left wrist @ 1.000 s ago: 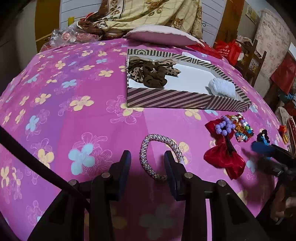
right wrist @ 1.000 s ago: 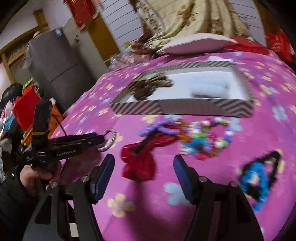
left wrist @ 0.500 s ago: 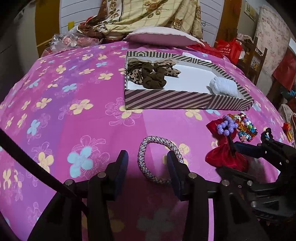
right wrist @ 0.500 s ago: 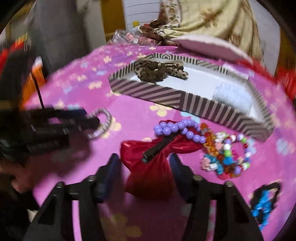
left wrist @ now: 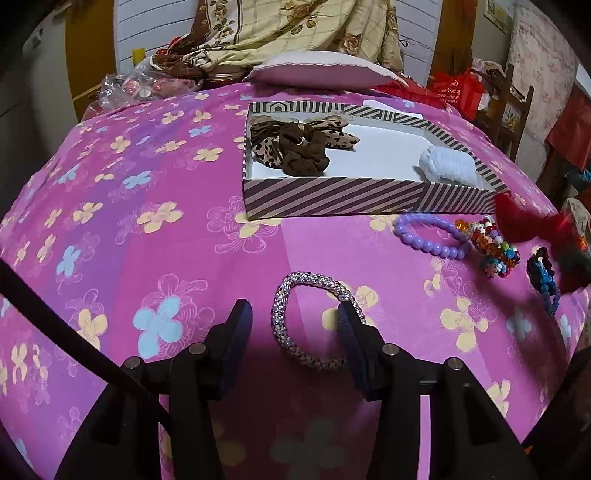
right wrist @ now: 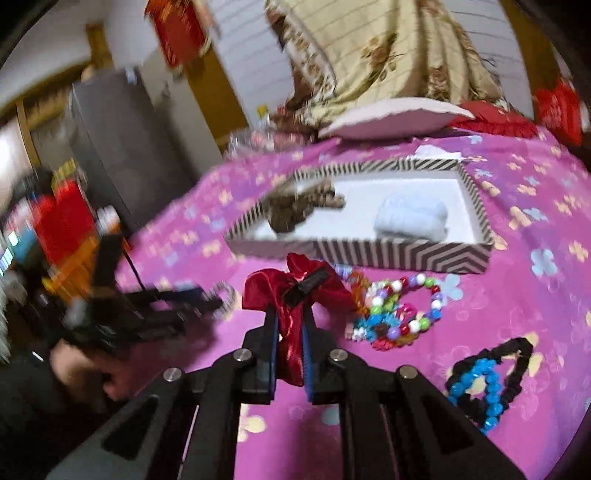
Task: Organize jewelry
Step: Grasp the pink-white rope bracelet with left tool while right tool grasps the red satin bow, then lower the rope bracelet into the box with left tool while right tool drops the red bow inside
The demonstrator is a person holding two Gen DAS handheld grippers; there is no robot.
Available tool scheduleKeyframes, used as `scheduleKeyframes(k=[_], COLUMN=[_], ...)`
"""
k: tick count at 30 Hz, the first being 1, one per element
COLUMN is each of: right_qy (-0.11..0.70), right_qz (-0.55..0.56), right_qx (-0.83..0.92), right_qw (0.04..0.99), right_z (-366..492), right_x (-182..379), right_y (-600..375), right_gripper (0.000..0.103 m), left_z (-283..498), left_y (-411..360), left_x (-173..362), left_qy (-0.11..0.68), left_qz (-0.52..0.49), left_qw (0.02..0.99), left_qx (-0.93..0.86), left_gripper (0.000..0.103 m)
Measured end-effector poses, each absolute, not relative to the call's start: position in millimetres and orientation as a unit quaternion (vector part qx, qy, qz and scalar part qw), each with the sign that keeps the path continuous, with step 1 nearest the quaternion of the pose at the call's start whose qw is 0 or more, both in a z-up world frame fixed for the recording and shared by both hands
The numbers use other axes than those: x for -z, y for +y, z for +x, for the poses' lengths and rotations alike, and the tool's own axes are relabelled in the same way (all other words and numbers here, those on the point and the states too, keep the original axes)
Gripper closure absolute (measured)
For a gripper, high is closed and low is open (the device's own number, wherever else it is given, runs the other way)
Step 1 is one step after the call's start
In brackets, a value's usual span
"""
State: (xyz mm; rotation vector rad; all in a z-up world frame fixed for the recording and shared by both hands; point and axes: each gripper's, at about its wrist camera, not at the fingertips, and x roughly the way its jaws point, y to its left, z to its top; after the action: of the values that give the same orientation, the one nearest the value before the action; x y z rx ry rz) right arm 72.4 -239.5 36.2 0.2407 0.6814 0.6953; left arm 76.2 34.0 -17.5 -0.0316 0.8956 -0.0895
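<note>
My right gripper (right wrist: 289, 325) is shut on a red satin bow clip (right wrist: 295, 288) and holds it lifted above the pink flowered bedspread; the bow (left wrist: 524, 221) shows blurred at the right of the left wrist view. My left gripper (left wrist: 295, 325) is open around a silver braided bracelet (left wrist: 314, 321) lying on the bedspread. A striped tray (left wrist: 369, 194) holds a leopard bow (left wrist: 269, 144), a brown scrunchie (left wrist: 303, 155) and a white scrunchie (left wrist: 447, 166). A purple bead bracelet (left wrist: 428, 236), multicoloured bead bracelets (right wrist: 399, 310) and a blue and black hair tie (right wrist: 484, 376) lie in front of the tray.
A white pillow (left wrist: 317, 70) and a heaped floral quilt (left wrist: 295, 26) lie behind the tray. A plastic bag (left wrist: 136, 83) sits at the back left. A grey cabinet (right wrist: 122, 147) and red items stand beside the bed.
My right gripper closed on the red bow clip and lifted it off the bedspread, uncovering the purple bead bracelet. My left gripper stayed open around the silver bracelet.
</note>
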Motion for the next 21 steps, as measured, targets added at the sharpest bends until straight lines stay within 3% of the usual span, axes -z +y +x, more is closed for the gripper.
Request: scheduleKeyframes(k=[5, 13, 21], right_qy=[0.31, 0.327, 0.33], right_qz=[0.212, 0.197, 0.187], right_qx=[-0.361, -0.357, -0.357], right_qw=[0.854, 0.852, 0.853], right_z=[79.9, 82.7, 81.2], right_x=[-40.9, -30.7, -27.2], right_y=[-263.3, -250.5, -247.5], right_gripper=[0.092, 0.092, 0.092], left_z=[76.8, 76.8, 69.7], left_y=[29.6, 42.0, 53.1], left_x=[18.3, 17.9, 1.0], left_qy=[0.434, 0.426, 0.393], left_qz=[0.0, -0.018, -0.06], left_qw=[0.9, 0.904, 0.917], left_qx=[0.036, 0.017, 0.035], left_gripper=[0.045, 0.084, 0.085])
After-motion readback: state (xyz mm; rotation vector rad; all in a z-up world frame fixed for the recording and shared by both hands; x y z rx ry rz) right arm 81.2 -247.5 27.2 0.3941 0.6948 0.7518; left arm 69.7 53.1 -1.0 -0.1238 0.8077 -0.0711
